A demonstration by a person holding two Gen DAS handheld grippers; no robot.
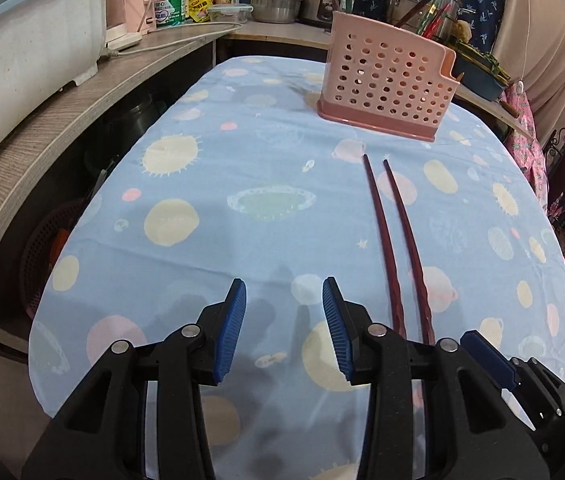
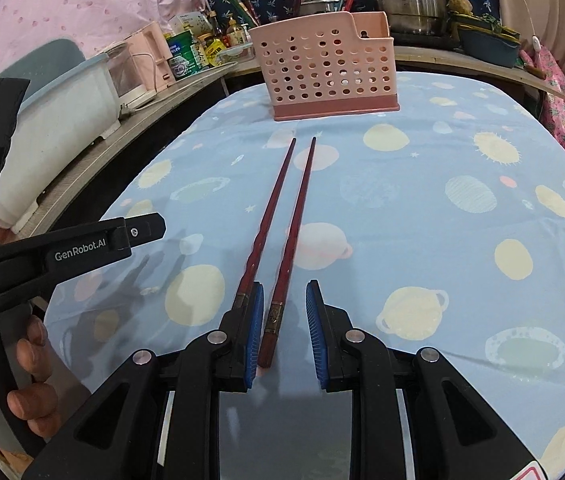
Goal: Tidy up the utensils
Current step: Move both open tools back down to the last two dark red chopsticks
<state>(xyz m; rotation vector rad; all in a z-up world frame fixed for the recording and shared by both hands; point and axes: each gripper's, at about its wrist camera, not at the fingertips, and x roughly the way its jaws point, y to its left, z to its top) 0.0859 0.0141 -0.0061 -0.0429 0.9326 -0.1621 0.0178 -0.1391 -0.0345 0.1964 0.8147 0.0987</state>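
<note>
The right tool (image 2: pixel 281 322), spread apart, straddles only one chopstick (image 2: pixel 282 280) butt, so closing may nudge the other chopstick (image 2: pixel 260 236) askew.

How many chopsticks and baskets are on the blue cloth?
Chopsticks: 2, one beside the other
Basket: 1
Total: 3

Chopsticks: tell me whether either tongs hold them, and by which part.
Neither. Both chopsticks lie on the tablecloth; right tongs are open around one handle end, left tongs open beside them.
</note>
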